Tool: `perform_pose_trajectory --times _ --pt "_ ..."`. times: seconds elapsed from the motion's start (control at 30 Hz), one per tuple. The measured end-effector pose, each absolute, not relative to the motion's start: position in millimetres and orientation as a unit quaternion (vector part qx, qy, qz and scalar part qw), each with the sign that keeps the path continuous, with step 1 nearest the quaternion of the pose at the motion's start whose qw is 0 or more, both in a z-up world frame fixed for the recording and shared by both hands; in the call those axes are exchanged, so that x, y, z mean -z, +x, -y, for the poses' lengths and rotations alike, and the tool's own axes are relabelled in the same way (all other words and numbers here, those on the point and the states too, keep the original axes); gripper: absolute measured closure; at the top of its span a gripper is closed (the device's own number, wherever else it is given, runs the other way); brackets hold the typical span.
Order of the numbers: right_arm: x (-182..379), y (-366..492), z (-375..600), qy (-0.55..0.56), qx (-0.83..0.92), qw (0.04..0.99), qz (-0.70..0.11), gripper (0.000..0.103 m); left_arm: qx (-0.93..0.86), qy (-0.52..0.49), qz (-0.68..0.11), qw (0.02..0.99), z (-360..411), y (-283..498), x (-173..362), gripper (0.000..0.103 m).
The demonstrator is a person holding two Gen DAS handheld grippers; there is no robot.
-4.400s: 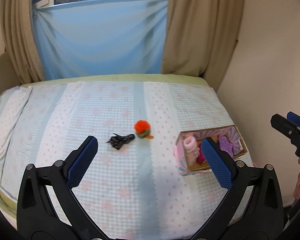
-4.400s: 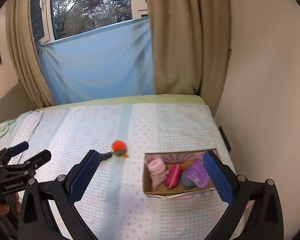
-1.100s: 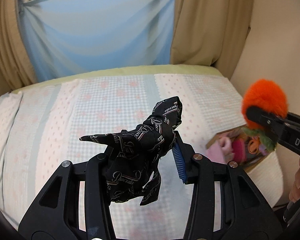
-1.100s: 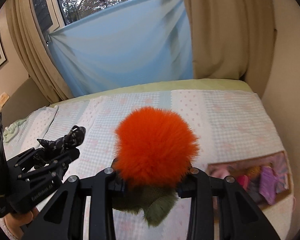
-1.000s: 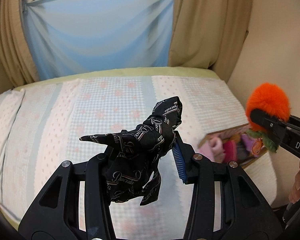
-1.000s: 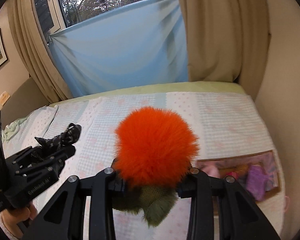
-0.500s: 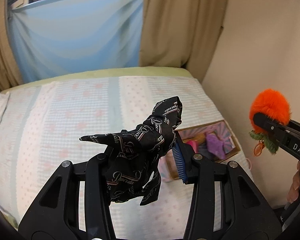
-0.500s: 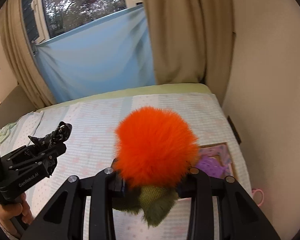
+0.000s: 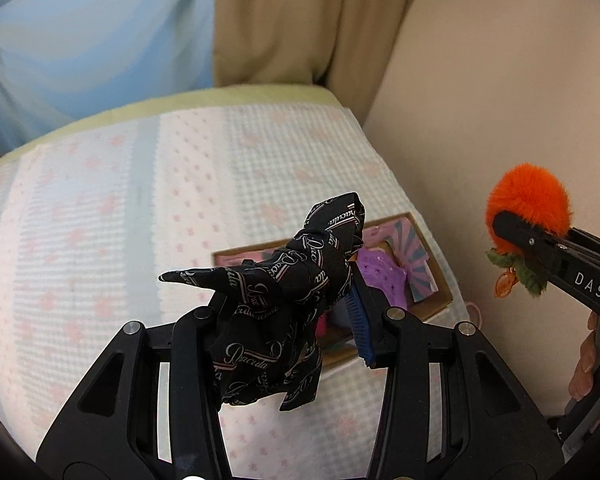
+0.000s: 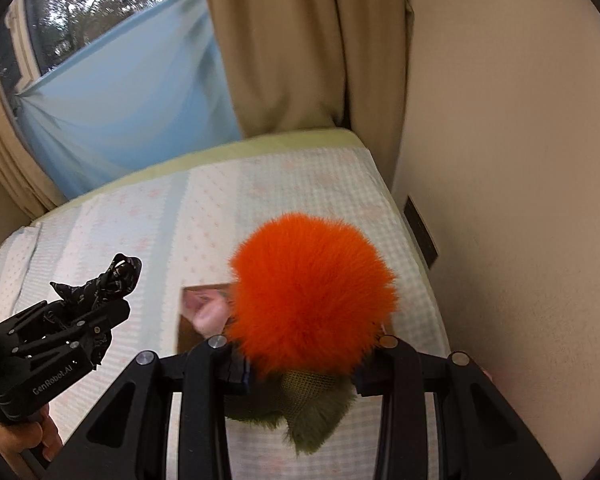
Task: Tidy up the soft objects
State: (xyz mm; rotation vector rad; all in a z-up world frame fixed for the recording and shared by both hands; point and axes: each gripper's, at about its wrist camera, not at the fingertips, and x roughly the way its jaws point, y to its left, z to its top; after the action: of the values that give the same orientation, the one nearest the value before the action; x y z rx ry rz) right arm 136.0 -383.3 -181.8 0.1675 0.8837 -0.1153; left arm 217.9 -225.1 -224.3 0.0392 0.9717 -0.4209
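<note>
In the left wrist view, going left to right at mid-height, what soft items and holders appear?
Black printed cloth held in the left gripper → cardboard box with a purple item inside → orange pom-pom held in the right gripper.

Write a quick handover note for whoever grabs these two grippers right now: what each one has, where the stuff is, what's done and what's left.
Left gripper: jaws shut on the black printed cloth, held in the air over the box.
Right gripper: jaws shut on the orange pompom, also lifted, near the wall.
Box sits on the bed by the wall and holds a purple item and pink ones.
Done: both loose items are picked up.
Left: drop each into the box.
</note>
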Motion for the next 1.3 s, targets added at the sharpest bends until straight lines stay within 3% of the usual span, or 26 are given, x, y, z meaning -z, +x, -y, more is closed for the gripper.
perform_pose_trajectory --times 0.4,0.57,0.6,0.67,0.7,0.73,0.77,0.8,1.3 --pt "292.3 203.9 449.2 0.112 0.056 0.851 -0.510 0.071 0.154 0.043 -0.559 0.814 263.3 281.9 351.3 0.063" --pt "324.3 218.5 458.2 0.135 0.050 0.836 -0.530 0.070 0.153 0.068 -0.576 0.800 268.8 293.8 375.1 0.063" --pt "329.7 223.2 459.8 0.141 0.049 0.831 -0.535 0.063 0.156 0.073 -0.579 0.797 271.2 296.2 377.6 0.062" --pt "338.2 230.6 462.2 0.151 0.055 0.822 -0.546 0.049 0.155 0.079 -0.584 0.793 272.8 301.2 380.2 0.047" --pt "341.5 233.3 462.2 0.156 0.055 0.820 -0.548 0.033 0.152 0.080 -0.585 0.793 273.0 302.5 379.5 0.018" --pt "345.2 235.0 462.4 0.162 0.056 0.817 -0.550 0.022 0.151 0.079 -0.584 0.794 271.9 302.7 378.0 0.001" --pt "346.6 237.4 461.5 0.164 0.058 0.817 -0.550 0.004 0.156 0.071 -0.580 0.796 269.7 301.9 374.7 0.000" --pt "348.2 239.3 462.6 0.165 0.062 0.816 -0.550 0.001 0.159 0.068 -0.579 0.797 268.2 300.1 372.1 0.000" --pt "338.9 224.6 465.3 0.189 0.062 0.812 -0.548 0.001 0.164 0.060 -0.568 0.804 250.4 279.2 347.7 0.000"
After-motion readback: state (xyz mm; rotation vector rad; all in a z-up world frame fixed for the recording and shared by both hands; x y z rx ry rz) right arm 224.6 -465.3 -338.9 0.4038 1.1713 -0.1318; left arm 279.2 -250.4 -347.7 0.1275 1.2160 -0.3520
